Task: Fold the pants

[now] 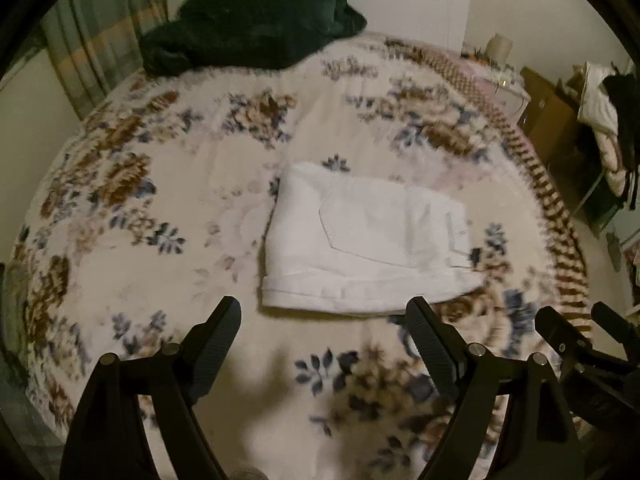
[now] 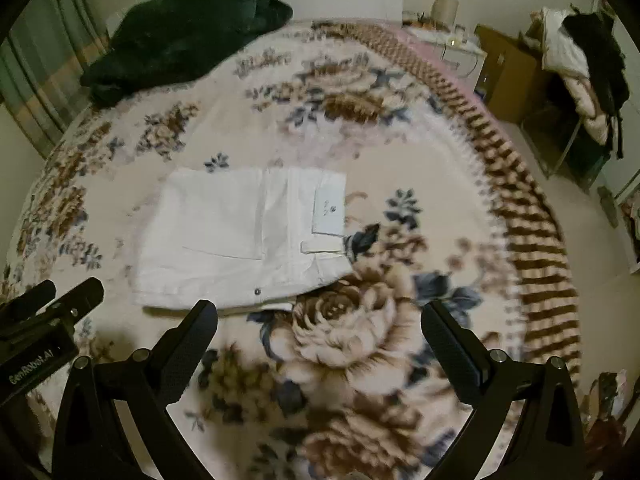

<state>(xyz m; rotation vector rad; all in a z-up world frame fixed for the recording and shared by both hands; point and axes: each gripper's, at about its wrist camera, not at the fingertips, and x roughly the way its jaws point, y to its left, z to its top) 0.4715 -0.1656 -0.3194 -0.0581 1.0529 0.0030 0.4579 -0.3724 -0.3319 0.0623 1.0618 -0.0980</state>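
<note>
The white pants (image 1: 360, 240) lie folded into a neat rectangle on the flowered blanket (image 1: 160, 184), while the left gripper (image 1: 324, 320) and right gripper (image 2: 320, 324) hover above, jaws spread wide and empty.

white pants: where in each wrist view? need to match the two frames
Left wrist: folded white pants lie just right of centre, beyond the open left gripper.
Right wrist: left of centre, beyond the left finger of the open right gripper.
Shared landmark: dark green blanket at upper left in both.
</note>
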